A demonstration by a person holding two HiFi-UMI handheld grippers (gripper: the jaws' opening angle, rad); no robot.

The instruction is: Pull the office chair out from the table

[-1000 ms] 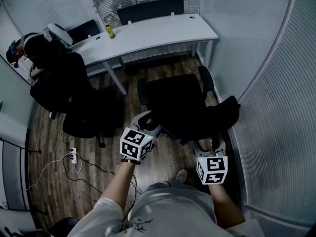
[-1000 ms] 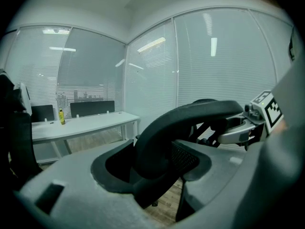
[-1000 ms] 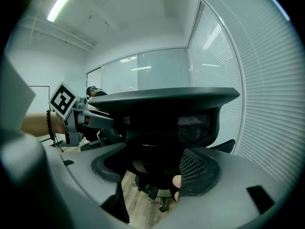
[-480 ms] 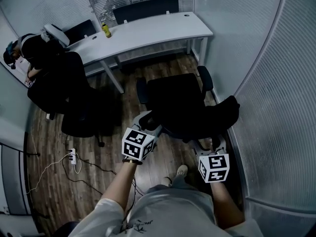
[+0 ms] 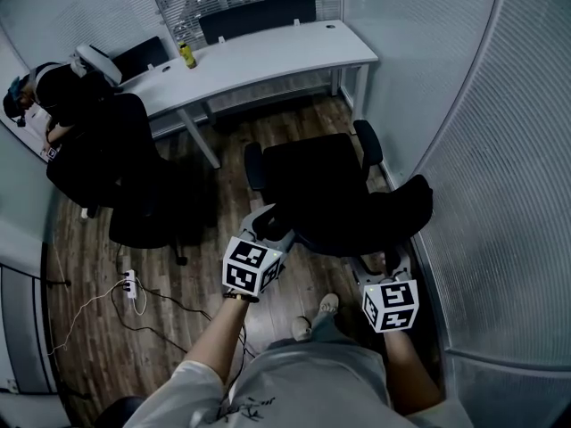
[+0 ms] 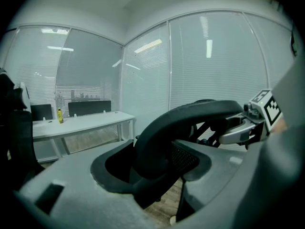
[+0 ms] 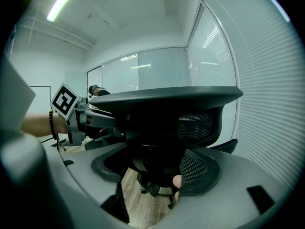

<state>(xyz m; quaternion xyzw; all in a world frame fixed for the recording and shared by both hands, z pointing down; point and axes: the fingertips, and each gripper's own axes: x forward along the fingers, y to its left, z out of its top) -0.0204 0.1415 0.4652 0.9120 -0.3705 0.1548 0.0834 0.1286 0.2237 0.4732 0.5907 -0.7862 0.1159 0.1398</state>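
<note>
The black office chair (image 5: 312,181) stands on the wood floor, a little back from the white table (image 5: 268,56), its backrest (image 5: 370,221) nearest me. My left gripper (image 5: 268,228) is shut on the backrest's left edge (image 6: 190,118), which fills the gap between its jaws. My right gripper (image 5: 381,261) is shut on the backrest's right edge (image 7: 171,104), with the mesh pad (image 7: 200,173) against it. Each gripper view shows the other gripper: the right gripper (image 6: 248,128) and the left gripper (image 7: 83,120).
A person (image 5: 67,96) sits at the table's left end in another black chair (image 5: 143,203). A yellow bottle (image 5: 187,54) stands on the table. A power strip with cables (image 5: 129,282) lies on the floor at left. A glass wall (image 5: 500,194) runs close along the right.
Both grippers and the chair have drawn back toward me together, and the gap between the chair and the table has widened slightly. The jaws have kept their hold.
</note>
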